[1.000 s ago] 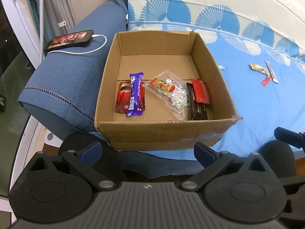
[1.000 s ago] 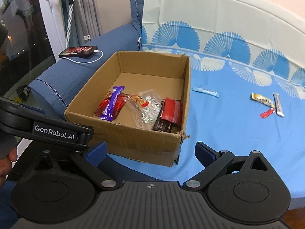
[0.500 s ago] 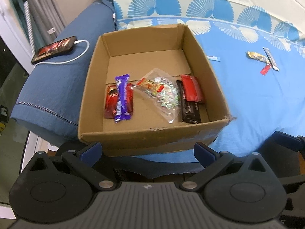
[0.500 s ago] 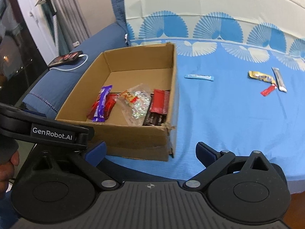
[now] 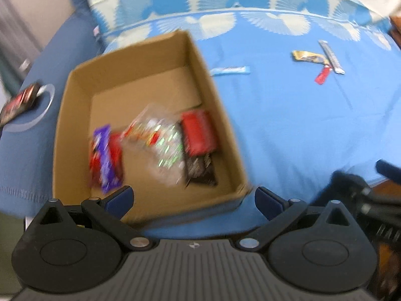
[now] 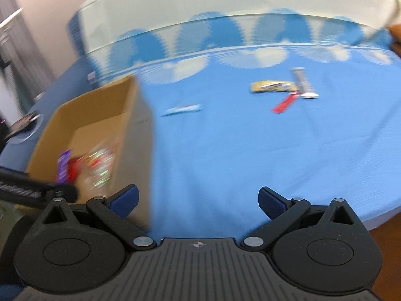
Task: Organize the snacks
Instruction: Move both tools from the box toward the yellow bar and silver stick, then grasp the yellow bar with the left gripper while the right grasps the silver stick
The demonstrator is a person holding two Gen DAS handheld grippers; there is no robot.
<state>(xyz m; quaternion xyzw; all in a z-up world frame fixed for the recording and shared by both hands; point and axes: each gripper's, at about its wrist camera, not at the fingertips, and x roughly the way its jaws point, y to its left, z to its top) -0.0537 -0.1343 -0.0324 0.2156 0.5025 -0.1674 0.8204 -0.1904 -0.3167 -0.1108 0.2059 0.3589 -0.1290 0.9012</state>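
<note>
- Blue pads on my right gripper [image 6: 198,199] stand wide apart with nothing between them; bare blue bedsheet [image 6: 225,155] lies straight ahead of the jaws.
- My left gripper [image 5: 194,200] is just as wide and empty, and it hangs over the near wall of the cardboard box [image 5: 220,115], which already holds several snacks.
- Out from the right jaws, the nearest loose snack is the pale blue stick [image 6: 181,109], ahead and slightly left, just beside the box's right wall. Its long axis runs roughly left to right across my view.
- Farther off, ahead and to the right, sits a cluster: a yellow wrapper [image 6: 272,86], a silver stick [image 6: 303,82] and a small red sachet [image 6: 285,104], close together; blur hides whether they touch.
- I judge the right hand nearer to all four, and closing across the blue stick would need a wrist turn.
</note>
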